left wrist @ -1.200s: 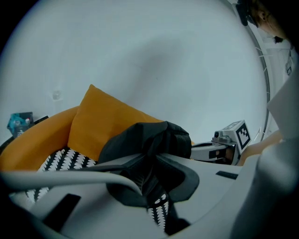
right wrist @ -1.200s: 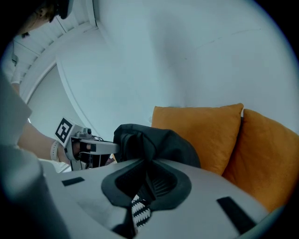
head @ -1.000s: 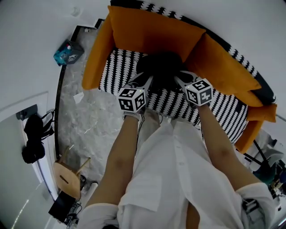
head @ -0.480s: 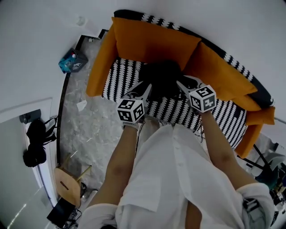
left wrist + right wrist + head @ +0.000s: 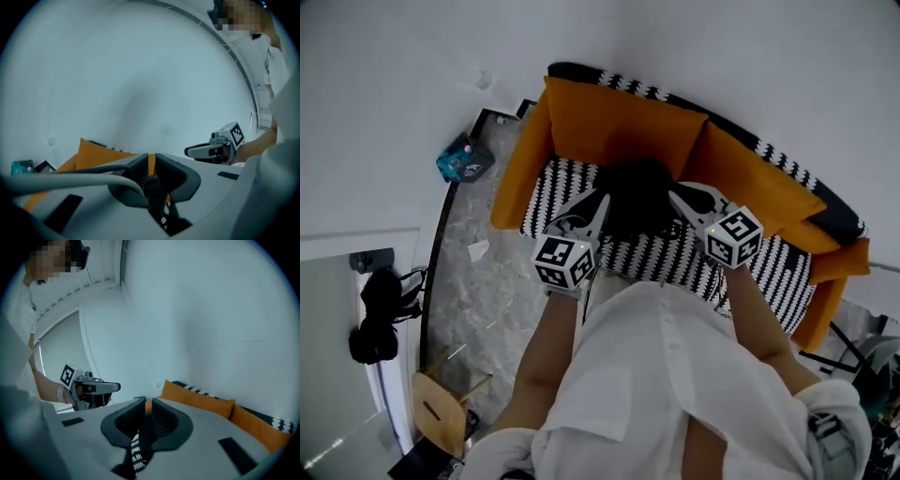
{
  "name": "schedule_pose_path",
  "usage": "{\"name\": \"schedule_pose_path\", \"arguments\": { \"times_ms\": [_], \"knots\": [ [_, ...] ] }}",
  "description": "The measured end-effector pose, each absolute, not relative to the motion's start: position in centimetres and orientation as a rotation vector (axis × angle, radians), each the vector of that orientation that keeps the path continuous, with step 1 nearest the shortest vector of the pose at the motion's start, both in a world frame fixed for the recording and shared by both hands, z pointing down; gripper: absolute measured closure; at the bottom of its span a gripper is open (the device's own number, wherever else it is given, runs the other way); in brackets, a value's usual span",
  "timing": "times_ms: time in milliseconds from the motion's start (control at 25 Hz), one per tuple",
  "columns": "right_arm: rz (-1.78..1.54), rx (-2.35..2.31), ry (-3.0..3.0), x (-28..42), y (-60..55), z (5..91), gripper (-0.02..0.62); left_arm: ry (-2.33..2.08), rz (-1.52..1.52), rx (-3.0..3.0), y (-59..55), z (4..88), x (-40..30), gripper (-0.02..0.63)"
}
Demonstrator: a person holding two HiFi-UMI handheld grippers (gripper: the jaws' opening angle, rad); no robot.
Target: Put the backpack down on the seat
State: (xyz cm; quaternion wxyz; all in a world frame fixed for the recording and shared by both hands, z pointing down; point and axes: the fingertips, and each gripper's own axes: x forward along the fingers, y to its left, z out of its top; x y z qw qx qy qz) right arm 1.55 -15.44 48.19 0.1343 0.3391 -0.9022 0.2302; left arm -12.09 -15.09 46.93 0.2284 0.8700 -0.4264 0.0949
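Note:
A black backpack [image 5: 637, 192] rests on the sofa's black-and-white seat [image 5: 555, 183], against the orange cushions [image 5: 619, 131]. My left gripper [image 5: 598, 202] reaches its left side. In the left gripper view this gripper [image 5: 151, 161] is shut on a dark backpack strap [image 5: 153, 187]. My right gripper [image 5: 677, 195] is at the backpack's right side. In the right gripper view its jaws [image 5: 149, 404] are closing, with a dark strap [image 5: 146, 432] pinched between the pads. Each gripper shows in the other's view: the right gripper [image 5: 187, 151] and the left gripper [image 5: 117, 387].
The sofa stands against a white wall. A blue packet [image 5: 464, 161] lies at the sofa's left end and a white scrap [image 5: 476, 250] lies on the marble floor [image 5: 478, 300]. A wooden stool [image 5: 441, 412] and a hanging black bag [image 5: 375, 309] are at the left.
The head view has pulled back, so the sofa sits lower in the picture. Both grippers stay at the backpack on the seat, their marker cubes slightly farther apart.

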Motion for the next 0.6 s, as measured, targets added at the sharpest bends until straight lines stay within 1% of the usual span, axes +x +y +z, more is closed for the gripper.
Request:
{"name": "schedule_pose_path", "arguments": {
  "times_ms": [80,200,400,600],
  "knots": [
    [0.631,0.970,-2.664,1.6,-15.3,46.1,0.556,-1.188,0.260,2.439,-15.2,45.1,-11.9,0.541],
    [0.588,0.973,-2.716,2.2,-15.4,43.6,0.572,-1.198,0.258,2.481,-15.2,43.1,-11.6,0.546],
    [0.500,1.015,-2.773,3.5,-15.4,40.3,0.577,-1.196,0.234,2.512,-14.7,40.9,-11.3,0.546],
    [0.449,1.032,-2.791,4.2,-14.9,38.7,0.577,-1.199,0.224,2.519,-14.1,39.9,-11.4,0.546]
  ]
}}
